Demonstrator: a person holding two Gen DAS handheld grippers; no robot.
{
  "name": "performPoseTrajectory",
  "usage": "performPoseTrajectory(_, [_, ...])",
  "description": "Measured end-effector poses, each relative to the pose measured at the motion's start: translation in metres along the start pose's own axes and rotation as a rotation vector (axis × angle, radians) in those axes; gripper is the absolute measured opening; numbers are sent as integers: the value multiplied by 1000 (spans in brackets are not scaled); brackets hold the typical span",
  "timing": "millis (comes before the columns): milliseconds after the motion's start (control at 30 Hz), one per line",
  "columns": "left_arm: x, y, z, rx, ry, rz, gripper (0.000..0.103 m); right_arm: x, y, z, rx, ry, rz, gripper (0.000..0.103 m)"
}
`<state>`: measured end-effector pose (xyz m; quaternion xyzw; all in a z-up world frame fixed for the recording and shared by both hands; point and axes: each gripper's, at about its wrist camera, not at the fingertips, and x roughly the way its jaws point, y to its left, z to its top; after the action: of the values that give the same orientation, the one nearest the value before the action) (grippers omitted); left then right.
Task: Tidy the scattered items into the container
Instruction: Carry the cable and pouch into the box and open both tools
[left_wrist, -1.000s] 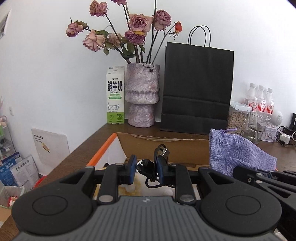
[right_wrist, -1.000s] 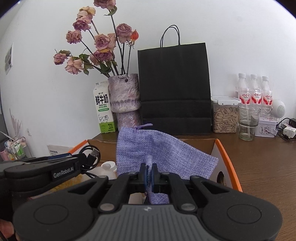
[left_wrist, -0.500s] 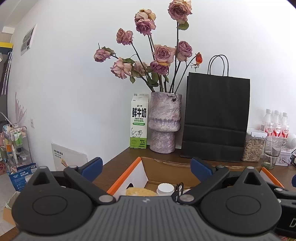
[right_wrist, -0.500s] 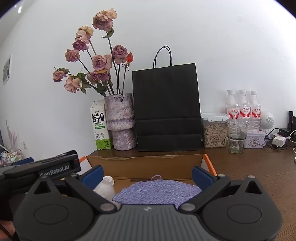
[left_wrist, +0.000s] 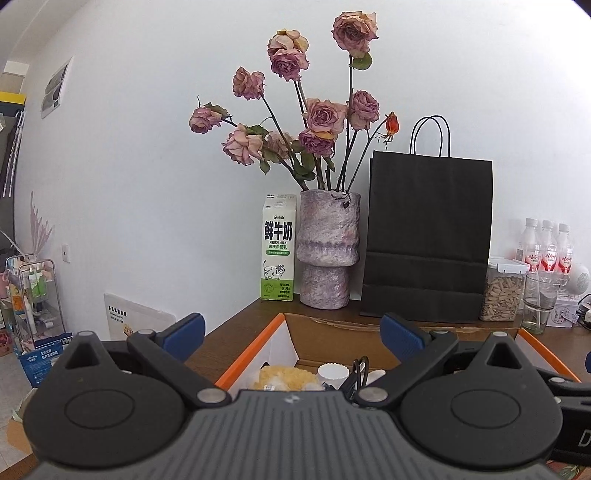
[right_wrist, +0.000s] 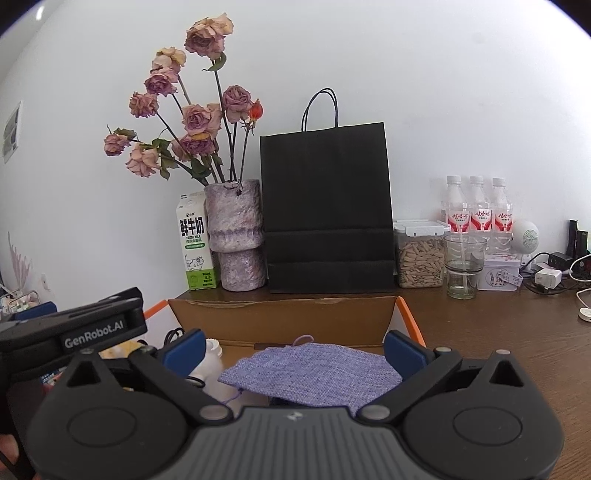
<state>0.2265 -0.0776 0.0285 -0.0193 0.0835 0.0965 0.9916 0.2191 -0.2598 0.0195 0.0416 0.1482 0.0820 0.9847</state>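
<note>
An open cardboard box with orange edges (left_wrist: 255, 350) (right_wrist: 280, 314) sits on the brown table. Inside it lie a purple woven pouch (right_wrist: 314, 373), a white bottle (right_wrist: 212, 360) (left_wrist: 333, 371), a black cable (left_wrist: 357, 373) and a yellow packet (left_wrist: 286, 376). My left gripper (left_wrist: 293, 334) stands open above the box's left half, nothing between its blue pads. My right gripper (right_wrist: 293, 349) is open just above the pouch and does not touch it. The left gripper's black body (right_wrist: 70, 332) shows at the left of the right wrist view.
Along the white wall stand a milk carton (left_wrist: 277, 247), a vase of dried roses (left_wrist: 327, 247), a black paper bag (right_wrist: 327, 210), a jar of seeds (right_wrist: 421, 254), a glass (right_wrist: 463, 264), three bottles (right_wrist: 476, 210), a tin (right_wrist: 498, 273) and chargers with cables (right_wrist: 554, 271).
Both grippers opened wide. The left one let go of the black cable and the right one let go of the purple pouch; both now lie in the box. Both grippers drew back slightly.
</note>
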Motion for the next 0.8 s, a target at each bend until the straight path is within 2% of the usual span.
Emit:
performPoseTrajectory(233, [-3,-2,-7,25,-5,-3,103,-2,1,-1,-15,9,11,103])
performPoseTrajectory(467, [-11,1,-12,33,-24,6,103,-12,-1,-1,-9,-17,16,103])
performPoseTrajectory(800, [-34,11,-20,40,-47,8,103,-34,4,-18,-54,-18,6,103])
